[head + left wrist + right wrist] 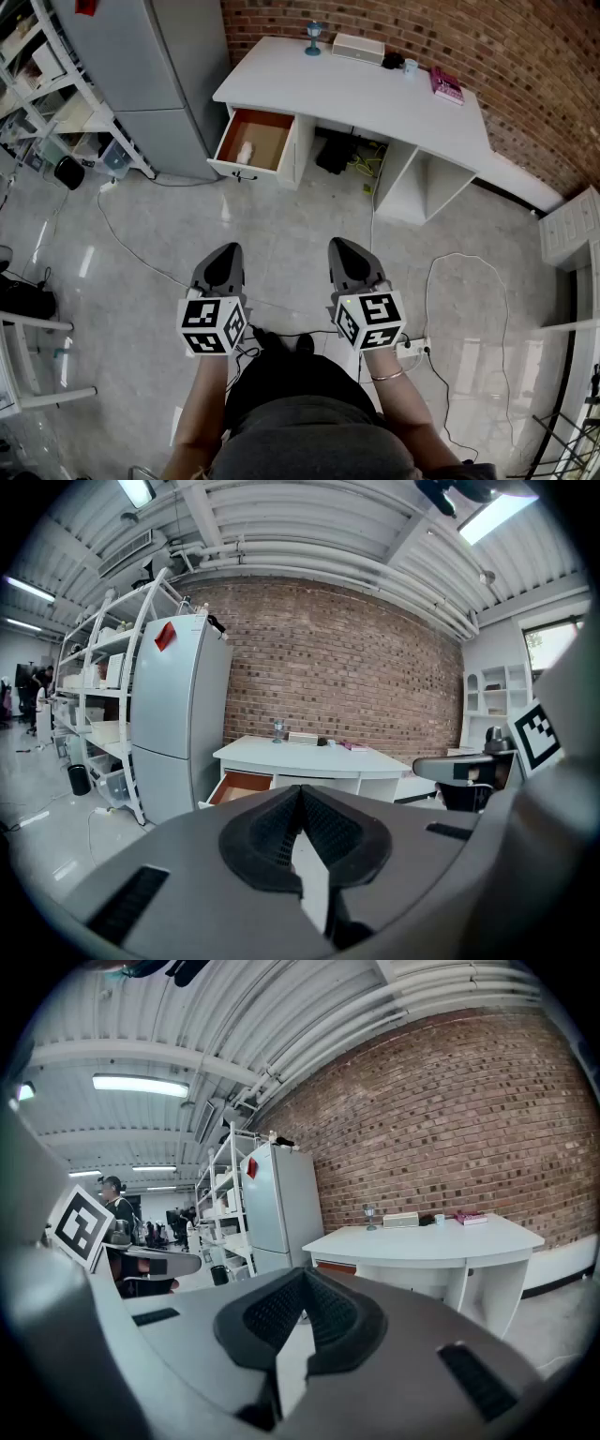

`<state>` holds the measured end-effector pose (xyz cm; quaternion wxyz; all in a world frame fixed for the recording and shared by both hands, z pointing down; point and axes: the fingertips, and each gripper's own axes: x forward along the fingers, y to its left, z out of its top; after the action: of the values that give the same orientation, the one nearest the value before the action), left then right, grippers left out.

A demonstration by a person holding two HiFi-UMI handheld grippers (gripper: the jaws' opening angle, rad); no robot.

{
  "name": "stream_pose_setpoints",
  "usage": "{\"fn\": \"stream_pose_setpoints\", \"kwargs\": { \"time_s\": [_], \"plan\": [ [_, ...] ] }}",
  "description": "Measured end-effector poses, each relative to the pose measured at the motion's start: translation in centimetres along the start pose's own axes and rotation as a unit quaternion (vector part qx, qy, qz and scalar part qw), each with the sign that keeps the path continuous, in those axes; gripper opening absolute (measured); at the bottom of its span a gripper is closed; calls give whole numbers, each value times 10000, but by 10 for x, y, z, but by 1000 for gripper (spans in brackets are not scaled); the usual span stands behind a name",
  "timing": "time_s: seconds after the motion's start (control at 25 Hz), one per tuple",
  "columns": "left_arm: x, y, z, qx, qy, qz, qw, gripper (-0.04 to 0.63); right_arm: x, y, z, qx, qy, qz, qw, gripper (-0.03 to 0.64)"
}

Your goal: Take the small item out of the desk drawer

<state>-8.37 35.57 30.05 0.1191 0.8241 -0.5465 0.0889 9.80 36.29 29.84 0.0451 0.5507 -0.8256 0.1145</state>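
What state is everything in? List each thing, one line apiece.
Desk drawer: pulled open.
Small white item: lying inside the open drawer, untouched.
Left gripper: shut, empty.
Right gripper: shut, empty.
Fridge: doors closed.

Looks like a lab/workshop-type space, prob. in an industrial bldg: bare brick wall (544, 56), exposed ceiling pipes (309, 560) w/ strip lights (141, 1084), polished floor (281, 244), white desk (356, 89), grey fridge (141, 66), open metal shelving (103, 667). Further back, more workstations w/ people, blurry.
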Motion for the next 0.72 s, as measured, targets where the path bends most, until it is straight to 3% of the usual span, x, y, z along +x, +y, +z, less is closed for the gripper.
{"fn": "stream_pose_setpoints", "kwargs": {
  "time_s": [0.64,0.72],
  "plan": [
    [1,-3,-3,-84,-35,159,9998,26,-11,-7,-7,198,-79,98,9997,3],
    [1,-2,-4,-106,-36,209,9997,53,-12,-10,-7,199,-102,95,9997,3]
  ]
}}
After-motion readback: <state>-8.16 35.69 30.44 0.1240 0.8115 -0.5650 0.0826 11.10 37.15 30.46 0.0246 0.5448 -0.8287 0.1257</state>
